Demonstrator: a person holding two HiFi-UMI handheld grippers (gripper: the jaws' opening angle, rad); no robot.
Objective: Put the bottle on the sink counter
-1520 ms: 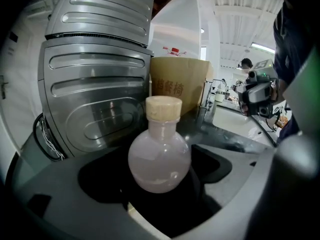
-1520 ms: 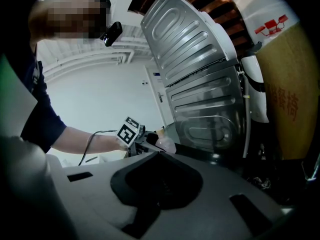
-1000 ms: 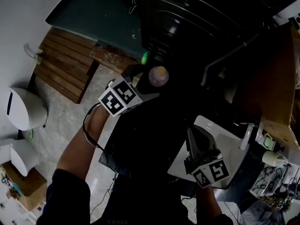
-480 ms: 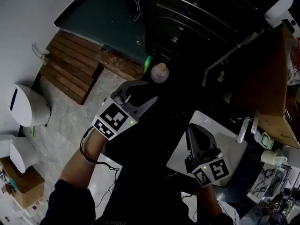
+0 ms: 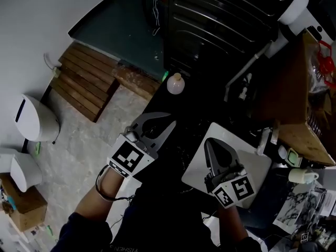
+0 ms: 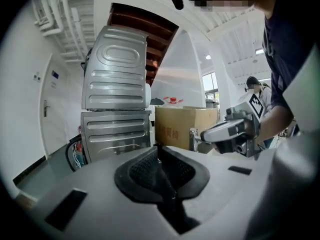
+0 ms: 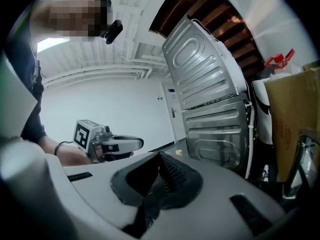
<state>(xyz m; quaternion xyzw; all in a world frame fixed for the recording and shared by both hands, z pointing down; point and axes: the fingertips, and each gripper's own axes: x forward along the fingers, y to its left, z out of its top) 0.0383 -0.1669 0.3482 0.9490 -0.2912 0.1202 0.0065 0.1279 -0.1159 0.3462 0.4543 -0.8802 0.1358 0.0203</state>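
Bottle let go.
Left gripper has backed off, jaws just closed empty; the pale purple, tan-capped round bottle stands ahead, seemingly placed.

A: Where does the head view sit?
B: High up, looking steeply down on the floor; the cabinet lies at 12 o'clock.
A: And the gripper views?
B: Low and near level. Both face that cabinet: the left gripper view has it at 11 o'clock, the right at 1 o'clock. It looms large in both. Both also catch the box, toward 3 o'clock.
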